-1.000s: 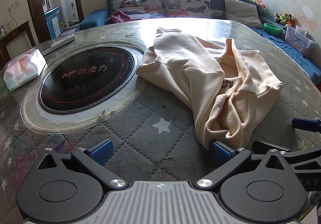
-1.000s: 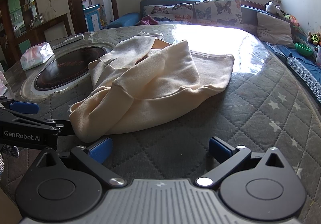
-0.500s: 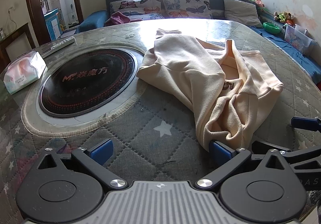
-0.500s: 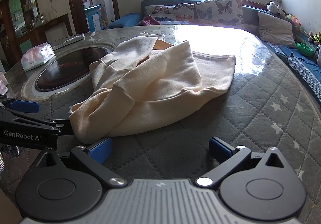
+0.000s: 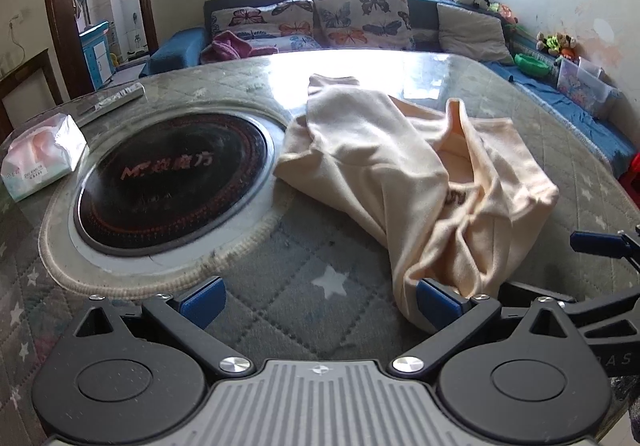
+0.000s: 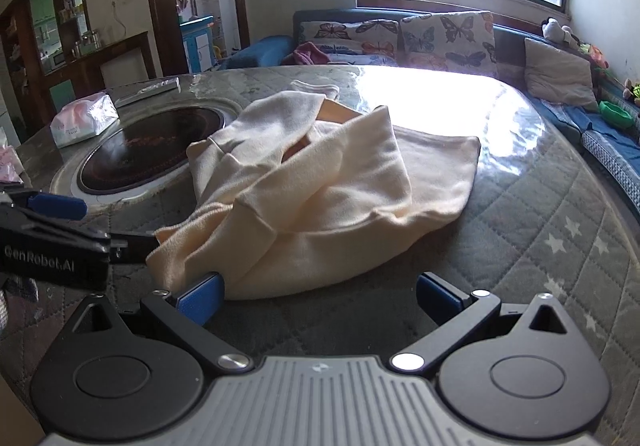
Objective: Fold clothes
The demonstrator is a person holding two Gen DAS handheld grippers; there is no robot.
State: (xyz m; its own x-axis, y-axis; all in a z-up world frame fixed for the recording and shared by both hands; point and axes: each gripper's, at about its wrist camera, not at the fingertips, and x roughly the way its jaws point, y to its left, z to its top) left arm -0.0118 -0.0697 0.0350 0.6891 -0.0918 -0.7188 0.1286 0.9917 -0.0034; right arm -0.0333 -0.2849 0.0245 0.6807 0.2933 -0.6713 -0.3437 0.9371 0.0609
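Note:
A cream sweatshirt [image 5: 420,166] lies crumpled on the round quilted table [image 5: 280,310]; it also shows in the right wrist view [image 6: 320,190]. My left gripper [image 5: 320,298] is open, its right blue pad at the garment's near hem. My right gripper [image 6: 318,292] is open, its left blue pad touching the near hem on the other side. Each gripper's arm shows in the other's view: the right gripper [image 5: 600,246] at the right edge, the left gripper [image 6: 60,230] at the left. Neither holds cloth.
A black round cooktop [image 5: 172,182] is set in the table left of the garment. A tissue pack [image 5: 40,158] and a remote [image 5: 112,100] lie at the far left. A sofa with butterfly cushions [image 5: 352,18] stands behind the table.
Both grippers have edged slightly closer to the garment's near hem; the right gripper's left pad now touches the cloth. The garment has not moved.

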